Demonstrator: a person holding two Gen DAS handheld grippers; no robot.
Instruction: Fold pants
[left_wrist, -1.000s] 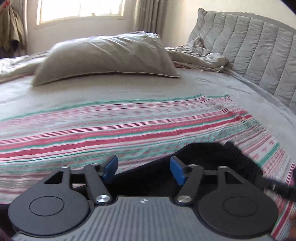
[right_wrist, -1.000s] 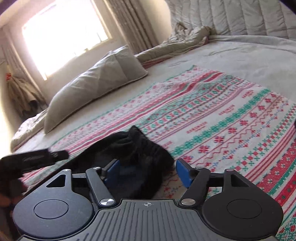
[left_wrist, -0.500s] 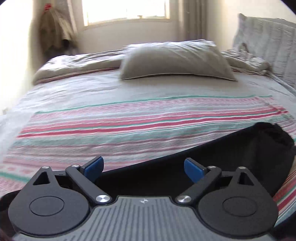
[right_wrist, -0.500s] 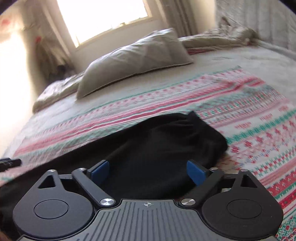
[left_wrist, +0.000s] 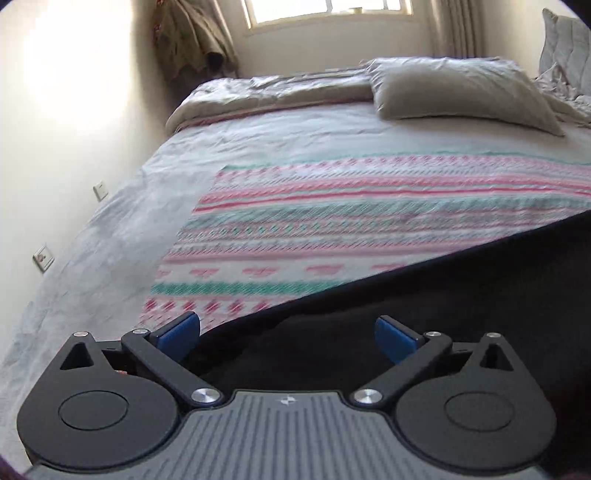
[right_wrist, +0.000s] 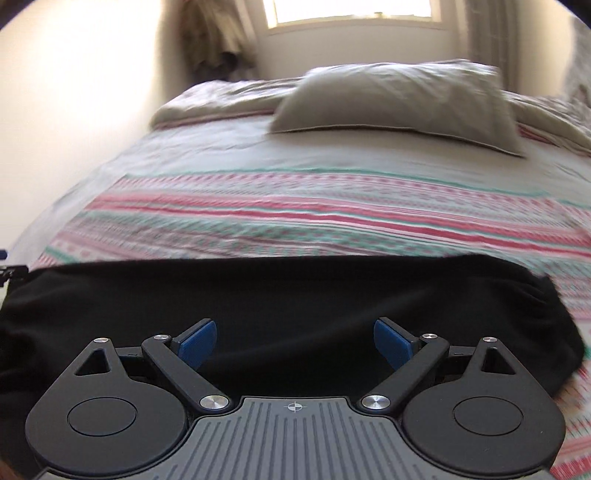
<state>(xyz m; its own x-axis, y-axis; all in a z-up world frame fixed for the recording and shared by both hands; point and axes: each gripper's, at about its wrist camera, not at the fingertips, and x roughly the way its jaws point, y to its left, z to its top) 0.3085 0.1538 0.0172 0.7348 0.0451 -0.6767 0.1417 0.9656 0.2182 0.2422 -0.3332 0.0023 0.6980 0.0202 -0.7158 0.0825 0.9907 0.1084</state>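
The black pants lie spread across the near part of the striped blanket, with a gathered end at the right. In the left wrist view the pants fill the lower right, their edge running diagonally. My left gripper is open and empty, low over the pants' left part. My right gripper is open and empty, low over the pants' middle. A dark tip of the other gripper shows at the far left of the right wrist view.
A grey pillow and a bunched duvet lie at the far side of the bed. The wall runs along the bed's left edge. A window is at the back. A quilted headboard stands at the right.
Both grippers have swung left and opened wider. The pants went from a bunched heap to a long spread strip across the blanket.
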